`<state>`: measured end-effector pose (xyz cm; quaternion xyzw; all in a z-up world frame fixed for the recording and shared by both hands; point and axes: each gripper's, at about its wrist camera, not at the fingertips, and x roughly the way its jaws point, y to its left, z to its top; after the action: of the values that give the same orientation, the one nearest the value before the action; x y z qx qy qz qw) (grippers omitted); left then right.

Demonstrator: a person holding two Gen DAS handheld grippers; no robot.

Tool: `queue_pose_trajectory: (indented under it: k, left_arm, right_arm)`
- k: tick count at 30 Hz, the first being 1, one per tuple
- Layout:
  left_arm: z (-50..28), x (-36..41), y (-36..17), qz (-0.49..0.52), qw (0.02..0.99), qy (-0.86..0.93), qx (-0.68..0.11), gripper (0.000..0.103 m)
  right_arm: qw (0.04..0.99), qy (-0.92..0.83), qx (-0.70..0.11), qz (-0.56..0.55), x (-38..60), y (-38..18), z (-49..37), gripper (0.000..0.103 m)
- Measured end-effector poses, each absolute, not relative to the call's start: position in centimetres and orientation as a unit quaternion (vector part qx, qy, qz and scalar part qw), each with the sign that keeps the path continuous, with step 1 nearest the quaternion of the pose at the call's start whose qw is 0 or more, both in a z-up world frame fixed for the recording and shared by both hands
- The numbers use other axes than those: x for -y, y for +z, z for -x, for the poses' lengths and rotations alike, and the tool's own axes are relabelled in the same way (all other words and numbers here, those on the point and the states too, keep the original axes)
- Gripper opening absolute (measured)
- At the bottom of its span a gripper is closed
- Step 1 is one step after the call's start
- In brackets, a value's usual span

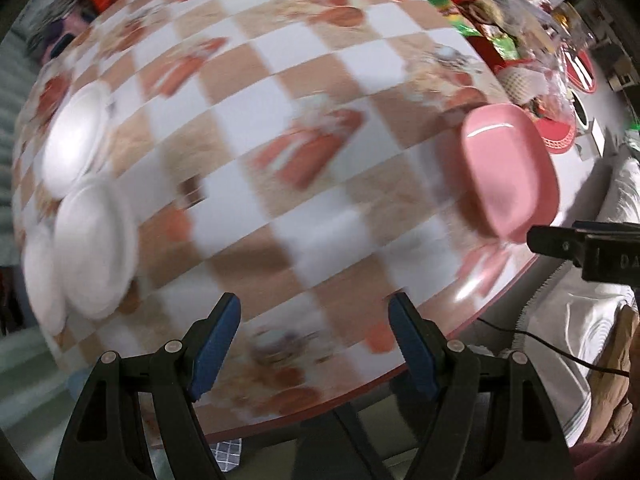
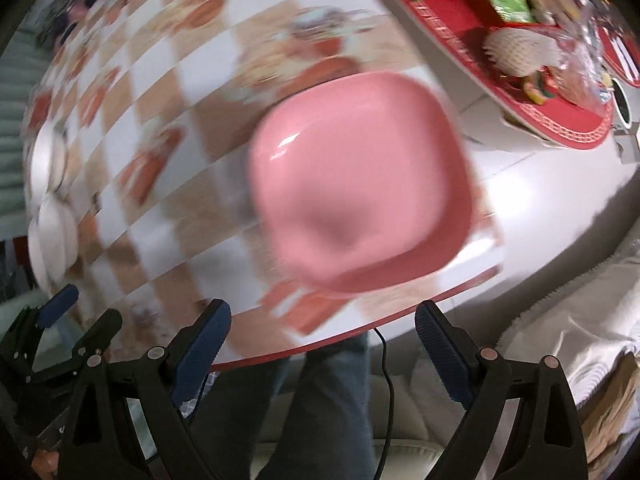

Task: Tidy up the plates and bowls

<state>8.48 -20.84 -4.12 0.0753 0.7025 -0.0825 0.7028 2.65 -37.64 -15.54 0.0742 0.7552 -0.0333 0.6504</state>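
A glossy pink plastic bowl [image 2: 360,204] caught a bright highlight on its smooth surface. The desk [image 1: 248,128] wore a slick, shiny checkered covering. White plates [image 1: 94,248] looked smooth and faintly glossy. Each tool [image 1: 314,344] showed matt black plastic with ribbed blue pads [image 2: 444,356]. Crinkled clear wrapping [image 1: 520,4] glinted beyond.

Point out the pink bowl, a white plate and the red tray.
pink bowl [image 2: 360,200]: right wrist view, inner bottom.
white plate [image 1: 94,248]: left wrist view, centre.
red tray [image 2: 452,20]: right wrist view, bare floor.
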Motion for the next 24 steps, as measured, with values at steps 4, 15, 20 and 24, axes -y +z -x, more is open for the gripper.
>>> queue_pose_trajectory:
  k: [4, 15, 20, 24]
  left_arm:
    - [-9.6, 24.5, -5.3, -0.067, 0.693, -0.084, -0.713, 0.079]
    - [-11.8, 29.5, -8.5, -0.043, 0.686, -0.053, -0.724, 0.079]
    - [-12.6, 30.6, -9.1, -0.024, 0.692, -0.043, -0.721, 0.079]
    - [-13.1, 31.5, -9.7, -0.024, 0.694, -0.041, -0.719, 0.079]
  right_arm:
    - [0.647, -0.04, -0.758, -0.065, 40.8, -16.3, -3.8, 0.094]
    - [0.646, -0.032, -0.761, -0.043, 44.9, -19.0, -6.7, 0.094]
    - [0.648, -0.021, -0.76, -0.04, 45.2, -20.0, -7.4, 0.094]
    - [0.649, -0.012, -0.759, -0.038, 45.1, -20.4, -7.7, 0.094]
